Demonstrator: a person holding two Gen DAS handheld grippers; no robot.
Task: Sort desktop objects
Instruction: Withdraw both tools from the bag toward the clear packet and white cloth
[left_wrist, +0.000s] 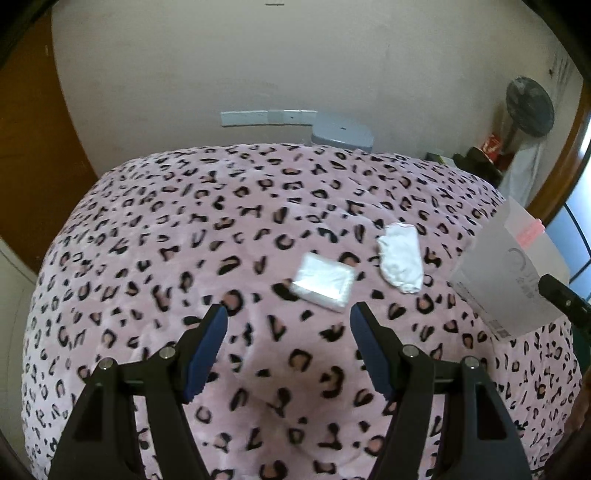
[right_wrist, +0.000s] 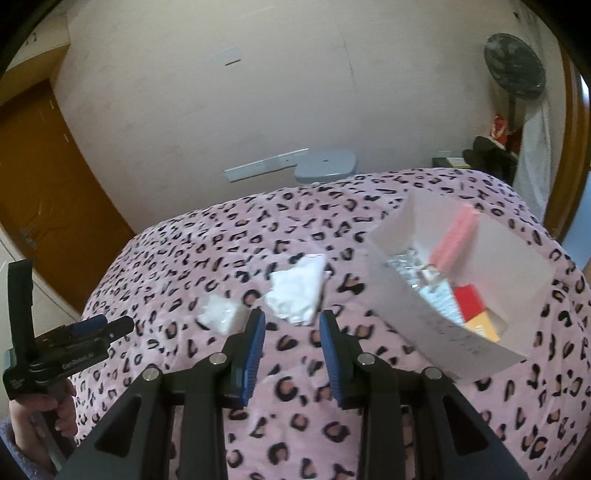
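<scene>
A flat white packet (left_wrist: 324, 281) and a crumpled white bag (left_wrist: 400, 262) lie side by side mid-bed (left_wrist: 147, 229), toward its right edge, where a white box (right_wrist: 436, 325) holds assorted items. The left hand-held gripper (left_wrist: 289, 320) gapes empty; the right hand-held gripper (right_wrist: 291, 322) holds nothing, its jaws narrowed to their tightest

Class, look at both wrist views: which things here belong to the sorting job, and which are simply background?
Part of the job:
- flat tissue packet
- crumpled white packet
- white box, already holding items
- left gripper, jaws apart, empty
- right gripper, empty

Just lying about:
- standing fan
- grey lid-like object by the wall
- leopard-print blanket, the work surface
</scene>
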